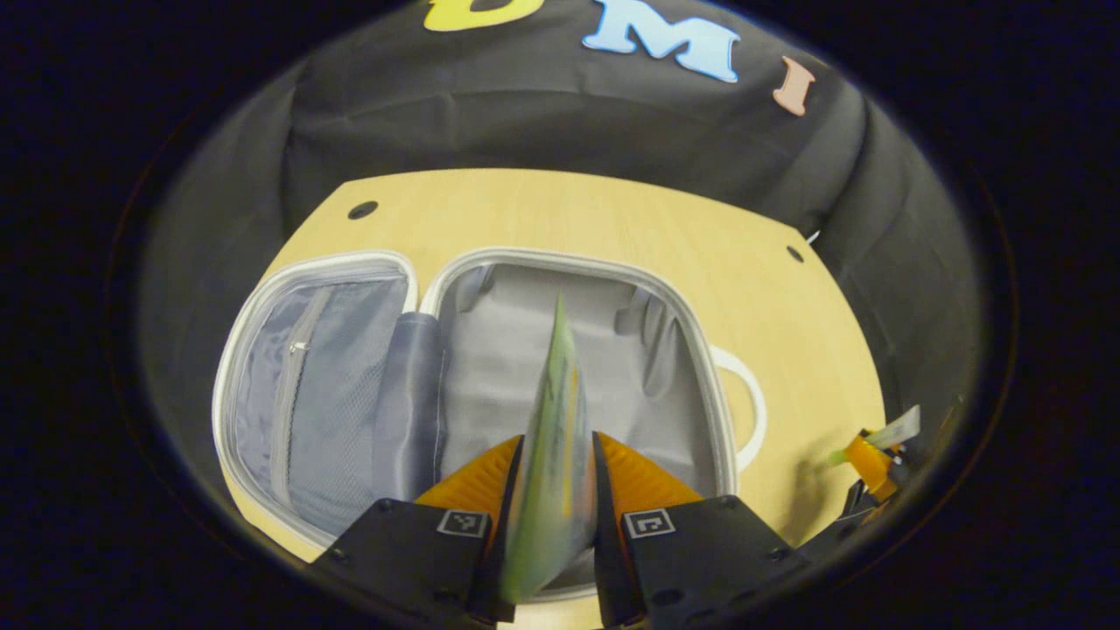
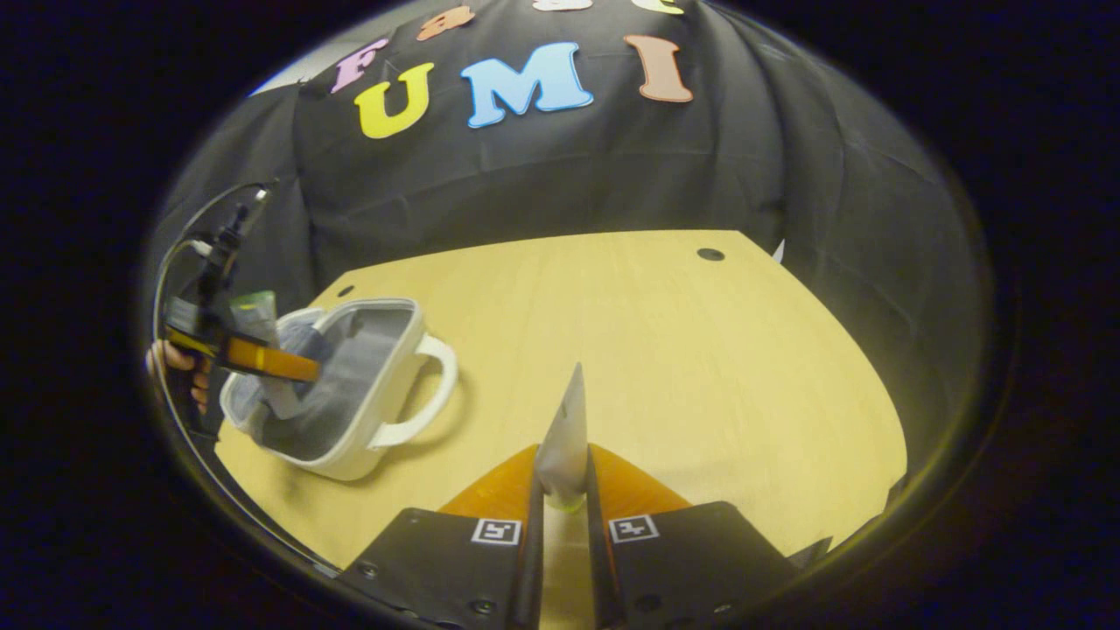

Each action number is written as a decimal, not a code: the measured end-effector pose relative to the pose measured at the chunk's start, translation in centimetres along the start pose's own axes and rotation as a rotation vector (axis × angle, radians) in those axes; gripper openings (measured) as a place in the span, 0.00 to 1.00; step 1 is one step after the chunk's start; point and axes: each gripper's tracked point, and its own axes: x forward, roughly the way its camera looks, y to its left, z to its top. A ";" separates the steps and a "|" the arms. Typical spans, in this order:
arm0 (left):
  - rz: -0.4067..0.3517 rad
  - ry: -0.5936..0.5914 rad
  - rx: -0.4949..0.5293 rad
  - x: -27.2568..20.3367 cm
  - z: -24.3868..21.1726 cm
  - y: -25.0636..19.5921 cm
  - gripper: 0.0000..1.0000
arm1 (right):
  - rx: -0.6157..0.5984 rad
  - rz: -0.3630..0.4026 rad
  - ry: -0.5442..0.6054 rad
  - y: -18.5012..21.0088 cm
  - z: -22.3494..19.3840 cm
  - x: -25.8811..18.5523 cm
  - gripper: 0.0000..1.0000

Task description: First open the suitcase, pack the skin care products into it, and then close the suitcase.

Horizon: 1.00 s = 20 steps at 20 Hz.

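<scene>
Currently:
Left gripper [image 1: 553, 490]: flat green sachet [image 1: 551, 455] being clamped above open white suitcase [image 1: 726, 437].
Right gripper [image 2: 560, 490]: thin pale tube [image 2: 564, 437] being pinched.
Risk: slippage likely being invited by edge-on grips.

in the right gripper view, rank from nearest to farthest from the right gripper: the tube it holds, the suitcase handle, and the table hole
1. Tube, clamped in the right gripper.
2. Suitcase handle, off to the left.
3. Table hole, at the far edge, right of centre.
</scene>
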 end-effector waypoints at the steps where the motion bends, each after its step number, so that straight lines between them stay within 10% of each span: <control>1: 0.014 0.021 0.016 0.7 -0.2 0.4 0.44 | 0.004 0.033 0.008 2.0 0.3 -0.5 0.22; 4: 0.012 -0.043 0.049 0.7 1.5 0.6 0.51 | -0.019 0.110 0.009 7.3 1.3 -1.0 0.21; 7: 0.013 -0.174 0.070 -2.2 3.5 1.6 0.98 | -0.030 0.198 0.026 12.5 1.7 0.1 0.22; 16: 0.139 -0.363 -0.149 -14.6 0.0 15.6 0.98 | -0.155 0.277 0.277 19.8 -3.3 9.3 0.22; 18: 0.198 -0.369 -0.201 -16.1 -1.0 19.4 1.00 | -0.140 0.268 0.247 19.8 -2.4 9.4 0.30; 20: 0.252 -0.377 -0.254 -16.9 -1.7 23.0 0.98 | -0.134 0.269 0.177 20.0 -0.2 8.6 0.60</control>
